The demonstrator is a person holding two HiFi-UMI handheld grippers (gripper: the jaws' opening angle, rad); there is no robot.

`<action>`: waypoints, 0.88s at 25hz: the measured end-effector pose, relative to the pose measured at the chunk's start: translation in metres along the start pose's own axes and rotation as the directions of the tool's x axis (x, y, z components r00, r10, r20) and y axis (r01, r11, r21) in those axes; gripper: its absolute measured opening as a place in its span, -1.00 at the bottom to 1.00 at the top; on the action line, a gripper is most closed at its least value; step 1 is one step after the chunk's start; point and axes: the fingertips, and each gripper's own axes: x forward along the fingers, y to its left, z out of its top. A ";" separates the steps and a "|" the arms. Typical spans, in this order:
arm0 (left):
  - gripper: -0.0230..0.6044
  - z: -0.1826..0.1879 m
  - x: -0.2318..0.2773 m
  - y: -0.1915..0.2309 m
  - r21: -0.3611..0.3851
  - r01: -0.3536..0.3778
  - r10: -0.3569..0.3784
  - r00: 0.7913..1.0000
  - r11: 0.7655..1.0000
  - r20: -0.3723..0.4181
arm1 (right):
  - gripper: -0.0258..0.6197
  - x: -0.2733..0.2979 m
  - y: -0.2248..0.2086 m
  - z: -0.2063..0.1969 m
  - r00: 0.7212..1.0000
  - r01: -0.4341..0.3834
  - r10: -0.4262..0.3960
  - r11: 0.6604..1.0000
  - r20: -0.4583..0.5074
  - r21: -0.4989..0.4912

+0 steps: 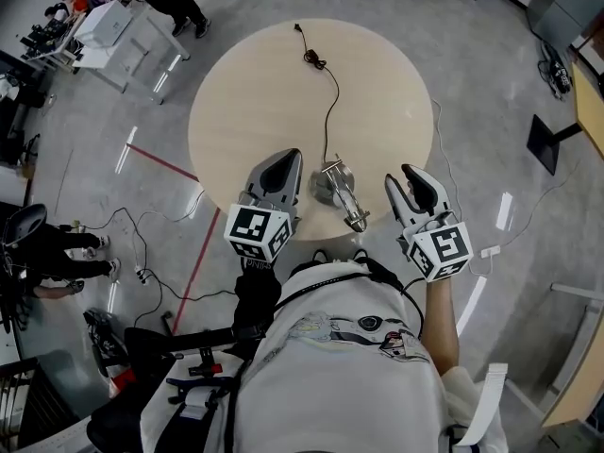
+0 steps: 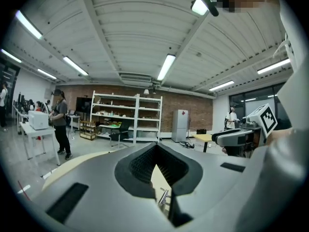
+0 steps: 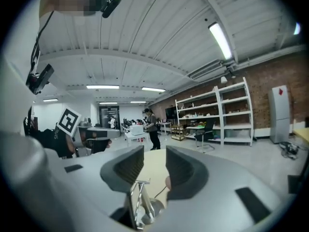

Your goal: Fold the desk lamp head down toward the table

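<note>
A silver desk lamp [image 1: 340, 194] lies low at the near edge of the round wooden table [image 1: 245, 111], its round base toward the centre and its arm pointing at me. My left gripper [image 1: 286, 160] hovers just left of the lamp, shut with nothing between its jaws. The right gripper [image 1: 402, 179] floats to the lamp's right, open and empty. Neither touches the lamp. Through the right gripper [image 3: 155, 151] I see the lamp [image 3: 143, 204] below its jaws. Only a sliver of the lamp [image 2: 164, 197] shows under the left gripper [image 2: 155, 146].
The lamp's black cord [image 1: 328, 102] runs across the table to a plug near the far edge. A red tape line [image 1: 160, 163] and loose cables cross the floor at left. People stand by a white bench [image 1: 111, 26] at the back left; shelving lines the far wall.
</note>
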 end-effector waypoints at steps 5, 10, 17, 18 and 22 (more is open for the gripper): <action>-0.93 0.014 0.000 -0.002 0.037 -0.012 0.010 0.999 0.999 0.034 | -0.59 0.005 -0.003 0.020 0.998 0.046 -0.046 0.999 0.048 -0.003; -0.93 0.016 -0.003 0.003 0.050 -0.034 0.032 0.999 0.998 0.041 | -0.91 0.009 -0.006 0.030 0.992 0.092 -0.093 0.996 0.086 0.017; -0.93 0.015 -0.009 0.010 0.046 -0.053 0.051 0.998 0.998 0.042 | -0.91 0.012 -0.003 0.037 0.990 0.094 -0.094 0.996 0.104 0.012; -0.93 0.015 -0.009 0.010 0.045 -0.052 0.050 0.998 0.998 0.041 | -0.91 0.013 -0.003 0.037 0.990 0.092 -0.093 0.996 0.105 0.015; -0.93 0.013 -0.009 0.009 0.043 -0.052 0.050 0.998 0.998 0.039 | -0.91 0.017 0.000 0.035 0.991 0.085 -0.086 0.996 0.103 0.014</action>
